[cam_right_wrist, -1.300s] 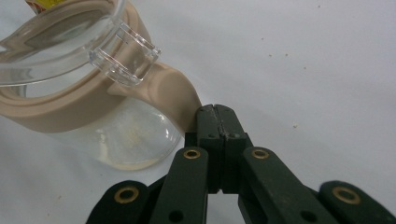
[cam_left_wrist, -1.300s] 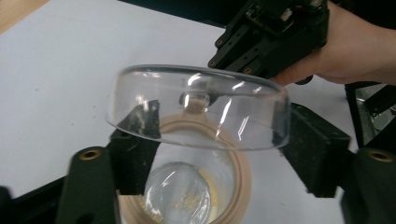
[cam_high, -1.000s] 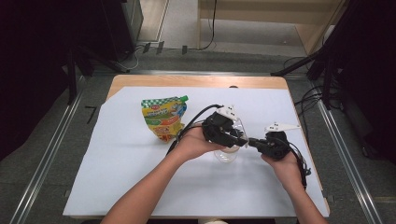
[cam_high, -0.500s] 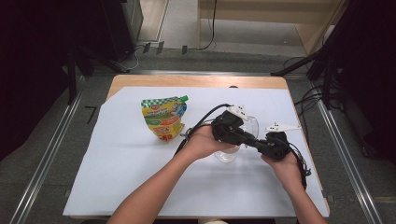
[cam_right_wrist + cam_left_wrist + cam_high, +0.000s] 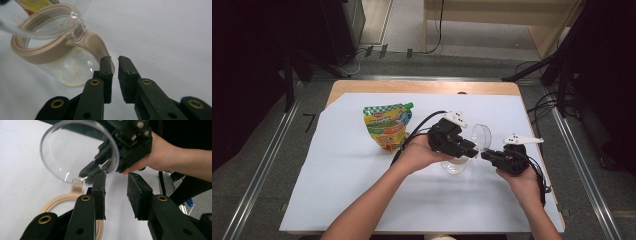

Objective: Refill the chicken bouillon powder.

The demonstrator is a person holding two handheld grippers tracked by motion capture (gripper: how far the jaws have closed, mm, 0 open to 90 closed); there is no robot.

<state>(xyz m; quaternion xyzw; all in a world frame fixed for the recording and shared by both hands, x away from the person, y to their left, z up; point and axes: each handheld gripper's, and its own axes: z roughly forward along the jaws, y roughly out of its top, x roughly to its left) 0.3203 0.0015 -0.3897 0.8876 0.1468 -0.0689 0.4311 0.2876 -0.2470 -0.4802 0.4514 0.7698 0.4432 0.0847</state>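
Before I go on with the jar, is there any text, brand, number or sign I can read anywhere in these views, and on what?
Pouch: printed lettering in a band across its front, too small and blurred to read in the high view.
Clear jar, its lid and beige rim: no text visible.
White sheet on the table: no markings.

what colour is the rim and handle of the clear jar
Beige, a pale cream tan, on the rim and handle of the jar; clearest in the right gripper view.

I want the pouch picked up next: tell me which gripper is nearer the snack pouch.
Left. The left gripper is above the clear jar, a short way right of the snack pouch. The right gripper is farther right, beyond the jar.
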